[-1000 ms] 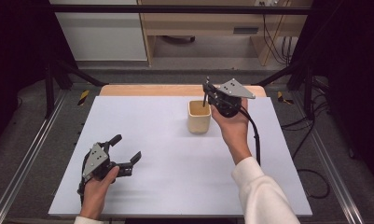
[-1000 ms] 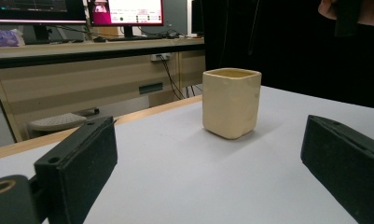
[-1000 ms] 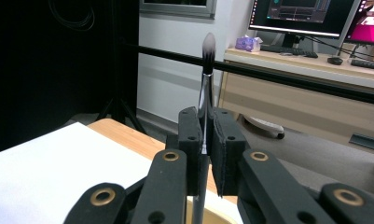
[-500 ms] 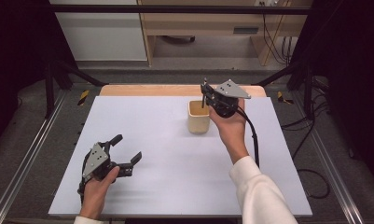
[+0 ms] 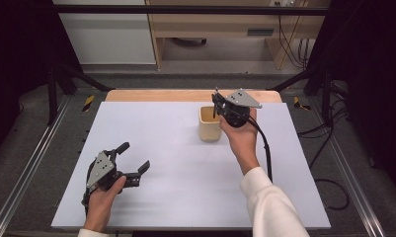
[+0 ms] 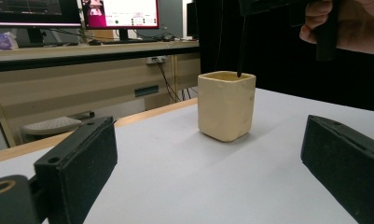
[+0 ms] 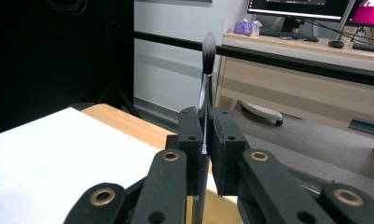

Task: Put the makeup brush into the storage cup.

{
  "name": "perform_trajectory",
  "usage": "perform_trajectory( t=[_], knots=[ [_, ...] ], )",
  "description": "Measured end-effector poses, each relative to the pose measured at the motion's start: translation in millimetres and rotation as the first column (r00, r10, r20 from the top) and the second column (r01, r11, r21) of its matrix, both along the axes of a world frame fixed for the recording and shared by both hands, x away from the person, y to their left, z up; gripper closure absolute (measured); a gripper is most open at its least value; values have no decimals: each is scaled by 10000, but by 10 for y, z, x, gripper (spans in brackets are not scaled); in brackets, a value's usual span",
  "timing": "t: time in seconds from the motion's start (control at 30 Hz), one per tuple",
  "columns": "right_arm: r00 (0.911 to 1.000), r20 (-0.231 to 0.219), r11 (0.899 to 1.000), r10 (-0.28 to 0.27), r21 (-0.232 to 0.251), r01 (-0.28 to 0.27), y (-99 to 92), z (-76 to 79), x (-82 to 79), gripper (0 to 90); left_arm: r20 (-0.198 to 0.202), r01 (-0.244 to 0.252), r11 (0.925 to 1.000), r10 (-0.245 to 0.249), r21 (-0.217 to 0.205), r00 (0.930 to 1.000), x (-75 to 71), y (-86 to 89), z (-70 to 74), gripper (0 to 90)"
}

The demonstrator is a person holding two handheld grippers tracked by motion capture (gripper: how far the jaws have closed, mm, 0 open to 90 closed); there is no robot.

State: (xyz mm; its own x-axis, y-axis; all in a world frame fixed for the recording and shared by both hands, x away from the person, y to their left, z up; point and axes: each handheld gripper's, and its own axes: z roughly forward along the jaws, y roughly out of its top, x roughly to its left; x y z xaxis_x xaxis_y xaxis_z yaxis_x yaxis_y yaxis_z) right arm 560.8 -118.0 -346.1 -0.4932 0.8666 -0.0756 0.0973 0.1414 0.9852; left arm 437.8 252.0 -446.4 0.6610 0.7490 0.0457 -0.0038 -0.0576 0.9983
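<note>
A cream square cup stands upright on the white table sheet, toward the back middle. Over its right rim, my right gripper is shut on a thin black brush held upright. In the right gripper view the pads clamp the brush, silver ferrule and dark bristles pointing up. In the left gripper view the brush handle's lower end reaches the rim of the cup. My left gripper rests at the front left, open with nothing between its jaws.
A strip of wooden tabletop shows behind the sheet. Metal rails run along both sides. The right gripper's cable trails down beside the white-sleeved forearm. Desks and monitors stand beyond the table.
The right gripper with the brush has edged slightly left over the cup. The left gripper has stayed where it was.
</note>
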Motion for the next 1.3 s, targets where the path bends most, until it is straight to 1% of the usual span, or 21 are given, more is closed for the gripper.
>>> perform_trajectory(
  t=[0.17, 0.63, 0.9, 1.1, 1.3],
  knots=[
    [9999, -86, 9999, -92, 48, 93, 10, -37, 8, 834, -17, 14, 10000, -14, -11, 10000, -1, -1, 0, 32],
    [9992, -331, 9998, -202, 58, 204, -41, -133, 45, 834, -68, 111, 9999, -111, 69, 9999, 2, -23, -14, 32],
    [9987, -481, 9998, -171, 18, 172, -10, -191, 62, 833, -51, 93, 9999, -92, 58, 9999, -3, -20, -10, 32],
    [9987, -498, 9998, -125, -165, 117, 17, -219, 70, 832, -47, 53, 10000, -53, 35, 10000, -2, -12, -7, 32],
    [9978, -646, 9998, -147, -155, 137, 16, -276, 81, 832, -31, 27, 10000, -26, 32, 10000, -6, -4, -1, 32]
  ],
)
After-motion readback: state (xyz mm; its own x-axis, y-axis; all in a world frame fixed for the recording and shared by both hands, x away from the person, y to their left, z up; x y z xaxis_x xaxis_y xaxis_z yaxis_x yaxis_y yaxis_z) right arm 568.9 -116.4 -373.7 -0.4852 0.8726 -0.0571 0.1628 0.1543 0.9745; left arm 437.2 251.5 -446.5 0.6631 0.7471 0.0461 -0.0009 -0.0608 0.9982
